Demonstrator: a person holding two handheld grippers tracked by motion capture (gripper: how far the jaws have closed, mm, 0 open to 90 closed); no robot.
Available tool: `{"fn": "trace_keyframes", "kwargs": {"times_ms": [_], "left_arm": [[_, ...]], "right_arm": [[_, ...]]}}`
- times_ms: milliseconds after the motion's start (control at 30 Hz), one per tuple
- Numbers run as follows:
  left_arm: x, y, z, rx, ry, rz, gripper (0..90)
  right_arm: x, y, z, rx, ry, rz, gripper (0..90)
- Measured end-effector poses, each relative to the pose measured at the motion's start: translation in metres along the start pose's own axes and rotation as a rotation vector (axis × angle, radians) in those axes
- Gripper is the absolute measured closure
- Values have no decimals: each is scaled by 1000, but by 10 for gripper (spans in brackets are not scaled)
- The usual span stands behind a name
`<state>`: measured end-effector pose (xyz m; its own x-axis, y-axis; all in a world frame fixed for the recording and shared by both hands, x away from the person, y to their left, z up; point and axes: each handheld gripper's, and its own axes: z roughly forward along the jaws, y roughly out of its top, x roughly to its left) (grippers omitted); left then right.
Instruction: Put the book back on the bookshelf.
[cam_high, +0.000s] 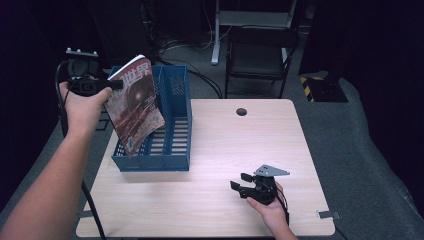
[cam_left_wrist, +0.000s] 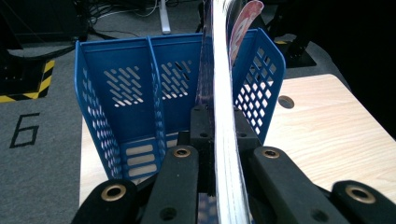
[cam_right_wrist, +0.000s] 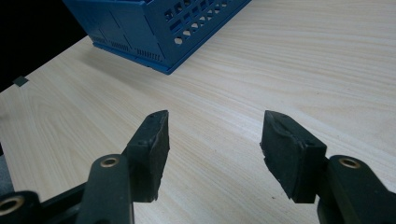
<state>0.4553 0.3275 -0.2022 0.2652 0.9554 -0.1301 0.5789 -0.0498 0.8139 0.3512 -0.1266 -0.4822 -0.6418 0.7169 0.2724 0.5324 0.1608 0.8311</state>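
mag (cam_high: 134, 102) hung tilted over blue file rack (cam_high: 172, 125), lower corner dipping toward its left slot | my L gripper (cam_high: 107, 85) pinched mag's top edge, prob. to drop it in upright | R gripper (cam_high: 241, 182) low over table (cam_high: 220, 150), jaws spread, nothing between, idle.

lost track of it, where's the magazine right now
In the high view the magazine hangs at the left, clamped in the left hand-held gripper over the blue file rack, its lower corner dipping inside.

Dim room, grey carpet floor (cam_high: 360, 130), black chair (cam_high: 260, 52) behind pale wooden table (cam_high: 225, 150), dark curtains (cam_high: 380, 45).
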Motion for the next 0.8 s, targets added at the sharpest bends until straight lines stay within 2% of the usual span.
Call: {"fn": "trace_keyframes", "kwargs": {"times_ms": [333,567,800], "left_arm": [[0,0,13,-7,10,-12,841],[-2,2,21,-17,14,-1,841],[-2,4,27,-22,14,-15,841]], "right_arm": [[0,0,-1,3,-2,2,415],[0,0,-1,6,-2,8,415],[0,0,-1,4,0,2,415]]}}
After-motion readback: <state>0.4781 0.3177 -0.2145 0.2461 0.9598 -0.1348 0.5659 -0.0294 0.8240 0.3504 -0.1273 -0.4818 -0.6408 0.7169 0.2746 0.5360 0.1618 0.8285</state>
